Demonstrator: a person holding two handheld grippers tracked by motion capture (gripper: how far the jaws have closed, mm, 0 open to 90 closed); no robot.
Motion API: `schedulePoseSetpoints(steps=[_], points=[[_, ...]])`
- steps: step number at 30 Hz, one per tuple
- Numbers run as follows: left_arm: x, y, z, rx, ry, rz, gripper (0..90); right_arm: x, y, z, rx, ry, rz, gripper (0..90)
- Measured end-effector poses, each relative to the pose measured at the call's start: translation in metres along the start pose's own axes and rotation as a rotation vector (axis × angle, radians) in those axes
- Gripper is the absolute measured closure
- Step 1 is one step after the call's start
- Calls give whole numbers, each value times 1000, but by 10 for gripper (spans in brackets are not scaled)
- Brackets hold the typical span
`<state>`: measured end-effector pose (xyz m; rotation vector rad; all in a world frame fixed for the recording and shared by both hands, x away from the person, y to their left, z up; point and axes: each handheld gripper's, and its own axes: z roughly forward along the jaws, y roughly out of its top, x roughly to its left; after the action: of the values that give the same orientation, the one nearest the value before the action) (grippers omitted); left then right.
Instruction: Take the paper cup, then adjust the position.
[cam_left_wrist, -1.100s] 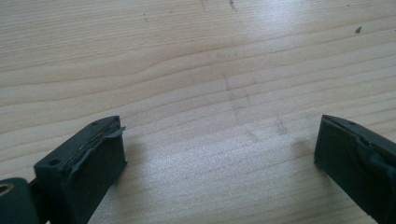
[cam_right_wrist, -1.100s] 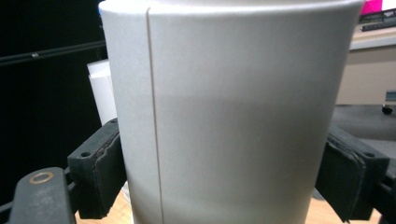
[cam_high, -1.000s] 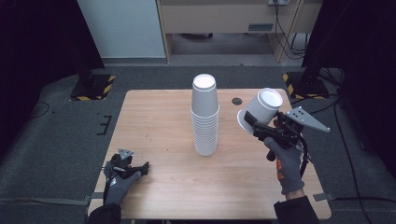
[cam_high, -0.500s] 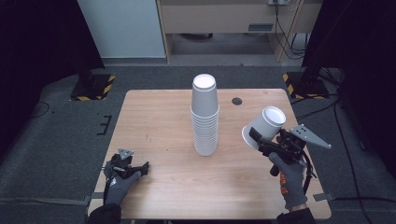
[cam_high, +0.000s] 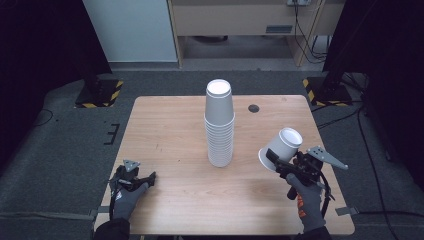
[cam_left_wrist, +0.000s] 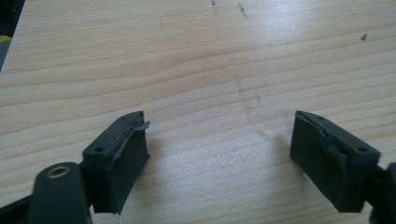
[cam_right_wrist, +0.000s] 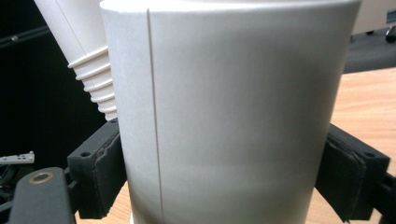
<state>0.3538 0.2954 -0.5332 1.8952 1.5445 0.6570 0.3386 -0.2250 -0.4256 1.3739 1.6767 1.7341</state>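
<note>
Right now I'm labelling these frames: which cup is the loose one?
On the wooden table, look right of the tall cup stack standing mid-table. The single white cup is clamped in the right tongs, tilted off the tabletop, while every other cup sits nested upside down in that stack.

No legible text, label, brand name or number is showing on any surface in the three views. The white paper cup (cam_right_wrist: 233, 107) is presenting a plain, unprinted wall with one vertical seam. The stack of cups (cam_high: 219, 125) at the centre of the high view is likewise bearing no print. The only sign-like marking is appearing as yellow-and-black hazard stripes (cam_high: 116, 93) on the stand bases at mid-left and mid-right.
</note>
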Motion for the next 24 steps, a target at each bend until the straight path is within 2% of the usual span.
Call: schedulePoseSetpoints(steps=[2, 4, 7, 11, 12, 15, 19, 24], points=[[0, 1, -2, -13, -3, 10, 223, -2, -5, -1, 5, 6, 33, 146], [-2, 3, -5, -48, -16, 15, 234, -4, -7, -1, 4, 10, 43, 146], [-5, 6, -11, -95, -43, 28, 266, -7, -11, -2, 2, 15, 92, 147], [-12, 10, -17, -157, -99, 52, 317, -11, -13, -4, -17, 27, 143, 147], [-15, 11, -19, -173, -111, 62, 317, -11, -13, -4, -17, 27, 143, 147], [-25, 15, -23, -211, -146, 100, 335, -16, -14, -7, -39, 40, 206, 146], [-37, 19, -28, -249, -183, 133, 349, -17, -15, -8, -54, 44, 233, 146], [-50, 23, -33, -308, -230, 142, 354, -19, -18, -9, -74, 37, 256, 146]])
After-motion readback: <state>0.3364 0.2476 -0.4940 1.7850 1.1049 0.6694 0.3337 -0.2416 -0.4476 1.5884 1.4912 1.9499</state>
